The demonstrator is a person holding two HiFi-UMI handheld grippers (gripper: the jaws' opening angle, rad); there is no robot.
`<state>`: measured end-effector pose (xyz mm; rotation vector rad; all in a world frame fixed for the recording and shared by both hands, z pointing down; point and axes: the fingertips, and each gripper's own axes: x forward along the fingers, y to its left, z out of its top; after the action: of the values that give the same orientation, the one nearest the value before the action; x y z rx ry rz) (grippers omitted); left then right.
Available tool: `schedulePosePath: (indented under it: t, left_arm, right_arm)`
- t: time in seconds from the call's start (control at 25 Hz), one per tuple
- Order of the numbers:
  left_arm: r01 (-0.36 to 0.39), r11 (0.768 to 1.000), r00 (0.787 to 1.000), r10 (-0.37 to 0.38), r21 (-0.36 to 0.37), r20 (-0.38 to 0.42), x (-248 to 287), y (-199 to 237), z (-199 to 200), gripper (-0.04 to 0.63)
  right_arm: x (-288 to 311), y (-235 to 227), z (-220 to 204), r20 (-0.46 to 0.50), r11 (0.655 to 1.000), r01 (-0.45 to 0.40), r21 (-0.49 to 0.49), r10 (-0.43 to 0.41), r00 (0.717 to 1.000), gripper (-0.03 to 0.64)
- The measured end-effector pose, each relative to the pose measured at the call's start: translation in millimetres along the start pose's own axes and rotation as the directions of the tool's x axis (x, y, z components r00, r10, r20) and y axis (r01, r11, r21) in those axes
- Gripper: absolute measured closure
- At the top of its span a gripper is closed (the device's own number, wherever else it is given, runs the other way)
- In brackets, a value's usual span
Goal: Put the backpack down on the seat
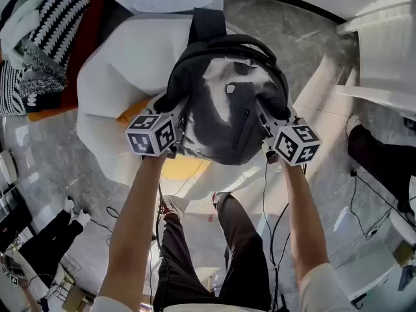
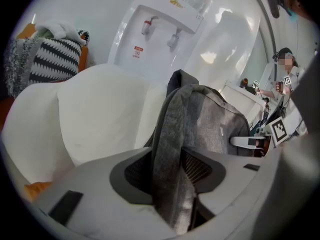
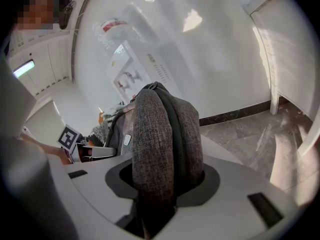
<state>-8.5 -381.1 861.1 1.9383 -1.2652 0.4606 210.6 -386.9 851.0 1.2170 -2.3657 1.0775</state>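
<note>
A grey backpack [image 1: 224,109] sits upright on a white padded seat [image 1: 130,64], with its top handle at the far side. My left gripper [image 1: 180,130] is at its left side. In the left gripper view a grey strap [image 2: 172,149] runs between the jaws of the left gripper [image 2: 172,181], and both ribbed pad faces still show beside it, so the strap lies loose. My right gripper [image 1: 266,134] is at the backpack's right side. In the right gripper view a thick folded strap [image 3: 165,134] fills the whole gap of the right gripper [image 3: 160,184].
A white water dispenser [image 2: 160,29] stands behind the seat. A black-and-white striped cushion [image 1: 45,31] lies at the far left. White furniture [image 1: 383,64] is at the right, and cables [image 1: 364,200] run over the marble floor. Another person [image 2: 286,69] stands farther off.
</note>
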Motion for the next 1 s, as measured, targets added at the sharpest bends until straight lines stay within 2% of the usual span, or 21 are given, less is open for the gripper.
schedulePosePath:
  t: [0.16,0.28,0.44,0.72,1.0]
  left_arm:
    - [-0.01,1.0,1.0,0.01,-0.008,-0.01,-6.5,0.6,0.3,0.395]
    - [-0.026,1.0,0.999,0.026,-0.003,-0.022,-12.3,0.6,-1.4,0.376]
    - [-0.025,0.999,0.999,0.024,-0.039,-0.031,-21.7,-0.3,-3.8,0.36]
    - [-0.022,0.997,1.0,0.02,-0.074,-0.019,-43.9,1.1,5.3,0.351]
    - [-0.018,0.997,1.0,0.017,-0.072,-0.017,-63.0,-2.1,10.5,0.351]
  right_arm:
    - [-5.9,3.7,2.2,-0.001,1.0,0.011,-0.004,-0.011,1.0,0.472]
    - [-13.1,4.8,1.2,0.002,0.998,0.053,-0.044,-0.053,0.999,0.44]
    - [-24.9,4.4,-2.9,-0.018,0.992,0.109,-0.069,-0.11,0.994,0.4]
    - [-40.2,17.9,-7.7,-0.051,0.988,0.124,-0.093,-0.129,0.99,0.394]
    - [-58.4,29.2,-9.2,-0.067,0.985,0.141,-0.098,-0.148,0.987,0.394]
